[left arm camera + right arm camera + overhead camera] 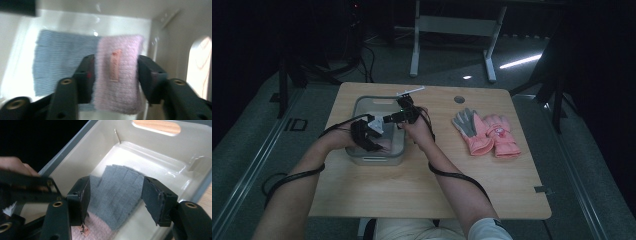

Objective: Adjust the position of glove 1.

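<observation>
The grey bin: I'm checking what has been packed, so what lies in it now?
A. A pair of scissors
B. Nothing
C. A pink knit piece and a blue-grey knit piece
C: the left gripper view shows the pink knit piece overlapping the blue-grey knit piece on the floor of the grey bin.

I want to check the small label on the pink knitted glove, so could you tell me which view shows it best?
The left gripper view: the pink glove faces it, label up. The right gripper view catches a corner; in the high view it is barely visible.

Wooden table [377, 195]: bin [360, 106], pink gloves [486, 133]
</observation>
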Demonstrator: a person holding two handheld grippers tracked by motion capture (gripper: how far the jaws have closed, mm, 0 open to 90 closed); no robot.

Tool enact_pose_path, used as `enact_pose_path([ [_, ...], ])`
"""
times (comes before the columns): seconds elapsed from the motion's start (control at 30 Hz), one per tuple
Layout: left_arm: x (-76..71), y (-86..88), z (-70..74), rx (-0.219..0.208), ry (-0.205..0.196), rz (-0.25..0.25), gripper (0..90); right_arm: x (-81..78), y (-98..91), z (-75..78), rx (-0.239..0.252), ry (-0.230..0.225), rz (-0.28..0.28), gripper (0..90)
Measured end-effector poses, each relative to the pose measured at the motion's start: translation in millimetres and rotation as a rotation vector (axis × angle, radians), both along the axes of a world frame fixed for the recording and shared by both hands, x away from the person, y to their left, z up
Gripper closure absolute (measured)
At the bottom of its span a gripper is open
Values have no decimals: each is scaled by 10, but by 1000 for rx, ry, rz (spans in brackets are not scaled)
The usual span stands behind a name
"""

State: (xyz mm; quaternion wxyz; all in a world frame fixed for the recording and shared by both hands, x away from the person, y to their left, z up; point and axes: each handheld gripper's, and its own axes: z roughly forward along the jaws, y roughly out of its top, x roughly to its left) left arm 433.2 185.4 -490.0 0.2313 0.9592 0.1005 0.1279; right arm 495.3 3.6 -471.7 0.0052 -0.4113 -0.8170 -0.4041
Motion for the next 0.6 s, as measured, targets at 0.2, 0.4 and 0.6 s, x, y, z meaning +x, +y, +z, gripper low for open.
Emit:
enact_pose_path([
  [0.2, -11, 54, 145, -55, -28, 83, 393, -50, -124, 95, 33, -33, 4, 292],
  [0.4, -41, 62, 236, -149, 43, 186, 277, -140, -324, 185, 74, -74, 20, 155],
  [0.6, -98, -12, 262, -219, 57, 224, 49, -232, -587, 253, 86, -163, 47, 137],
])
